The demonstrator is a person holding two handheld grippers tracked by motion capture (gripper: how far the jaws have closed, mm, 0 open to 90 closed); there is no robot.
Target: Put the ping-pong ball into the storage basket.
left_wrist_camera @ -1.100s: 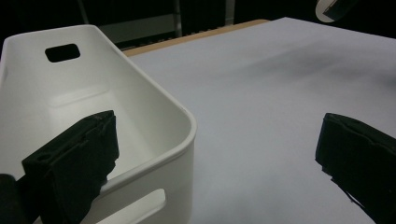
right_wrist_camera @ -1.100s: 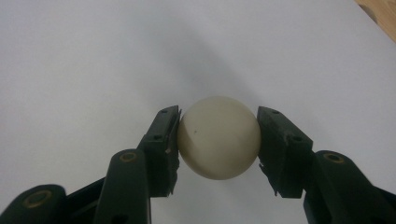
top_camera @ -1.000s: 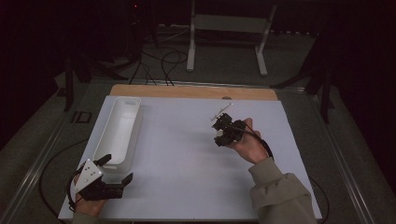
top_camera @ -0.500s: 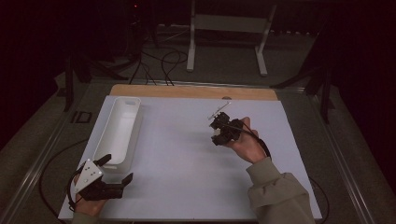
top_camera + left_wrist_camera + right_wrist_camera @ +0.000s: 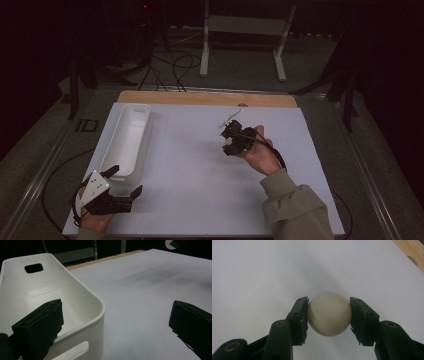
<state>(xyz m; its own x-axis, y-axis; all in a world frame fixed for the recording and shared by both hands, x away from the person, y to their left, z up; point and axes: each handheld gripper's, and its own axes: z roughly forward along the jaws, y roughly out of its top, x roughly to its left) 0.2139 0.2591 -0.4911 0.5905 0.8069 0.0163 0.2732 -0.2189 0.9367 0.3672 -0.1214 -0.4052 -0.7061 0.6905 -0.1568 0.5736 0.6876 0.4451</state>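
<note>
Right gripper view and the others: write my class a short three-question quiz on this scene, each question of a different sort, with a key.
1. True or false: the right gripper is shut on the white ball.
2. How do the left gripper jaws stand? A open, B shut on the ball, C shut on the bin's rim.
3. Fill in: the white bin lies nearest the table's ____ edge in the high view.

Key: 1 true; 2 A; 3 left.
</note>
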